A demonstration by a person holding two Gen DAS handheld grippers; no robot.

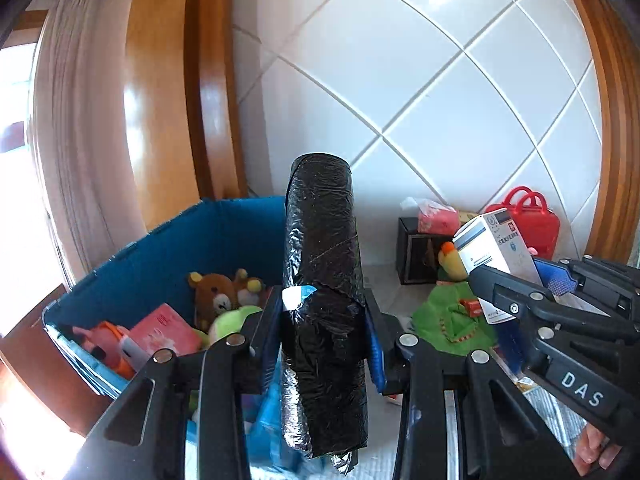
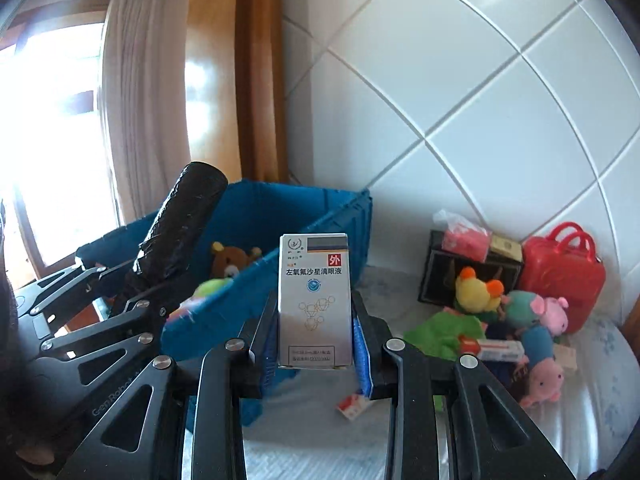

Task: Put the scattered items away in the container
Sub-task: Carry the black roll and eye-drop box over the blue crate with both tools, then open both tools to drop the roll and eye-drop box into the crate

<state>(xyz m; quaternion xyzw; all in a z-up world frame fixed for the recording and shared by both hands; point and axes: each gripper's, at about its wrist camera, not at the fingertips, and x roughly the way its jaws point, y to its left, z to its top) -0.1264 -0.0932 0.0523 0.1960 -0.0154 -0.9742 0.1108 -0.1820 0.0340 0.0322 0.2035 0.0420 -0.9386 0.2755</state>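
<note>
The blue plastic container (image 2: 280,216) sits on the white padded bed (image 2: 580,400), by the white tiled wall (image 2: 460,92), and it already has toys in it, like a brown teddy bear (image 2: 232,262) and a pink book (image 1: 164,330). Both pairs of tongs are carrying things toward it. The left tongs (image 1: 324,320) are clenched on a tall black roll of plastic bags (image 1: 324,280), held upright, close to the container. The right tongs (image 2: 316,340) are clenched on a small white cardboard medicine box (image 2: 314,300), also upright, in front of the container's near wall. I think this is the carrying step, with 2 things up in the air. Next, each thing should go over the open top and then be let go. More toys wait on the bed, like a yellow plush chick (image 2: 478,290) and a pink plush pig (image 2: 546,378).
</note>
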